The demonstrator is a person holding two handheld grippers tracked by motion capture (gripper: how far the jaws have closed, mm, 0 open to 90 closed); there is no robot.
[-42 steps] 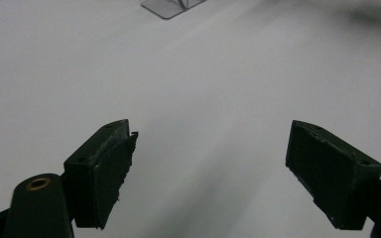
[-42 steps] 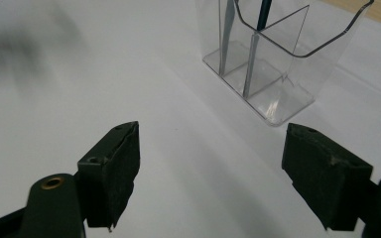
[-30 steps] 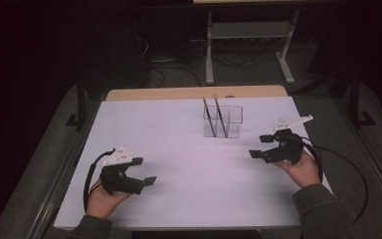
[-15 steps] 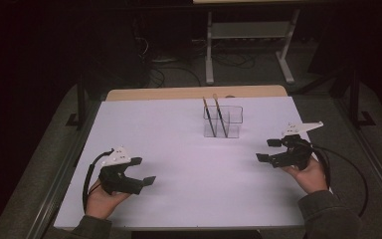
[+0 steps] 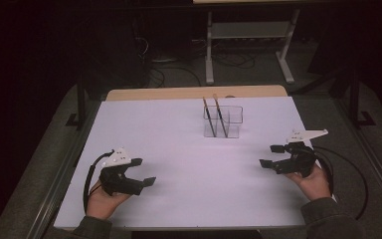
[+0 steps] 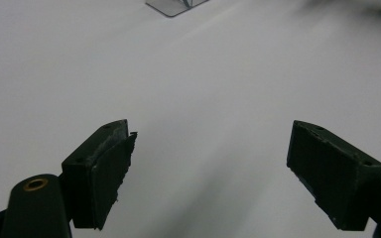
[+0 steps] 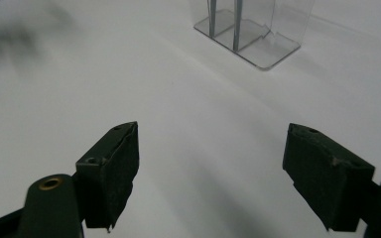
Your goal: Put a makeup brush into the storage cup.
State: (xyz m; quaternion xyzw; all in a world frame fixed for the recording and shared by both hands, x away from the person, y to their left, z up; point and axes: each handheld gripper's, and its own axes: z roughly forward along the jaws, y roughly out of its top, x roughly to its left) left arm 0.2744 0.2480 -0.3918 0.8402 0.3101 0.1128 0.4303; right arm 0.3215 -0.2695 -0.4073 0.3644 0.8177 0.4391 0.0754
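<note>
Clear holder (image 5: 223,121) with two sticks (image 5: 214,115) stands near the desk's (image 5: 179,149) far edge, right of centre. Right gripper (image 5: 273,156), jaws apart and empty, sits near the right edge. Left gripper (image 5: 144,172), jaws apart, sits by the near-left corner, well apart from the holder.

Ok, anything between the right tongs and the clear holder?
Nothing: in the right gripper view, bare white table runs from the open right tongs to the holder.

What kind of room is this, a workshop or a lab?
Probably a lab test bench: a white-covered table in a dark room, cables on the floor, a clear holder with two sticks, hand-held grippers.
</note>
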